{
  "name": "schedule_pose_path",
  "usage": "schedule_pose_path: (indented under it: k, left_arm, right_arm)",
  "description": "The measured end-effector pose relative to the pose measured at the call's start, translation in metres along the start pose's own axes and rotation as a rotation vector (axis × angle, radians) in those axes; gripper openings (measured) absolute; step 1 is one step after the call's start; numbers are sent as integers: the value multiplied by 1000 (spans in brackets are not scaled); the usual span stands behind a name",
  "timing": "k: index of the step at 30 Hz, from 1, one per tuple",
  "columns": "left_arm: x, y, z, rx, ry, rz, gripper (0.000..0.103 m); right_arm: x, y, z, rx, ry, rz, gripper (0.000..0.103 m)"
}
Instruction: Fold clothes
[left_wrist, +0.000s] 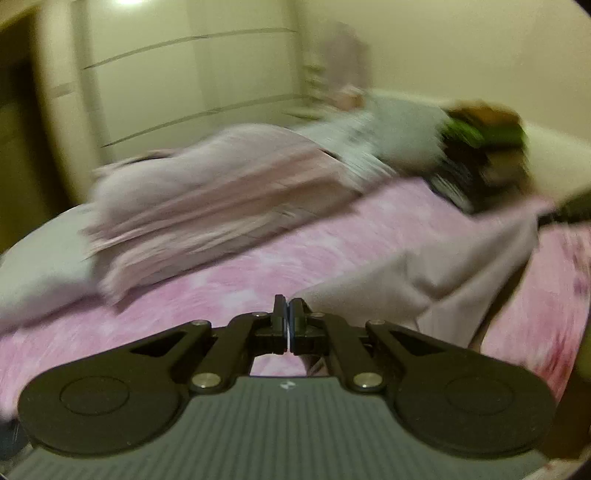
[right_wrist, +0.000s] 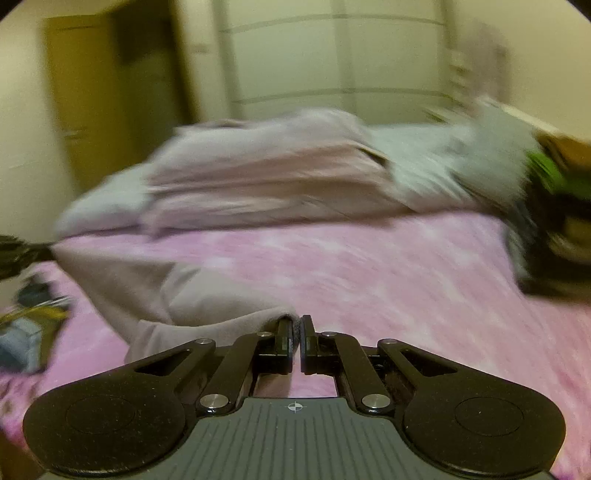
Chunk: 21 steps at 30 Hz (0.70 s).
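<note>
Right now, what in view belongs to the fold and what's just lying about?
In the job:
- beige garment, held at both ends
- left gripper, shut on it
- right gripper, shut on it

Lying about:
- folded pink stack
- grey clothes
- green-and-brown heap
- pink bedspread

The bedspread is mottled pink and white. The garment spread over it is a plain pale mauve-beige. Behind lie folded dusty-pink bedding, a light grey pillow, and a heap of clothes in green, brown and black. The hand-held grippers are black. The walls are cream and the door is yellow-brown.
</note>
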<state>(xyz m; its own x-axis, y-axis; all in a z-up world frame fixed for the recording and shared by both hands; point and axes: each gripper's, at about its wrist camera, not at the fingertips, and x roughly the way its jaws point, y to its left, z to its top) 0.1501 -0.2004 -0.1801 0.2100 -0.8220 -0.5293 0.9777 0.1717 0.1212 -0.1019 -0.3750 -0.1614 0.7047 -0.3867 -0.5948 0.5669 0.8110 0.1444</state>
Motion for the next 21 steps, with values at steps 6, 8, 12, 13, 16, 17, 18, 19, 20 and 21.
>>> schedule_pose_path:
  k: [6,8,12,13,16,17,18,19,20,21]
  left_arm:
    - [-112,-15,15,-199,-112,161,1]
    - [-130,-15,24,-236,-143,180,1]
    - [-115,-2,52,-253,-146,159,1]
    - [-97,6,63,-263,-130,137,1]
    - [-21,32,84,-308,-54,84,1]
    - [14,43,87,-330,-5,63,1]
    - [58,56,89,-366,70,60,5]
    - [90,65,88,-386,127,51,9]
    - [128,75,83,-401,190,46,14]
    - [160,83,74,-406,239,70,14]
  right_arm:
    - [-54,26,12,-109,-15,249,0]
    - [-61,26,22,-106,-5,324,0]
    - [-41,19,51,-28,41,385,0]
    - [-22,14,62,23,73,373,0]
    - [52,-12,89,217,178,260,0]
    - [81,-22,96,268,211,211,1]
    - [113,-34,100,315,265,147,15]
    - [147,-46,100,362,336,41,23]
    - [174,-56,99,391,389,-70,35]
    - [191,-61,97,392,404,-114,37]
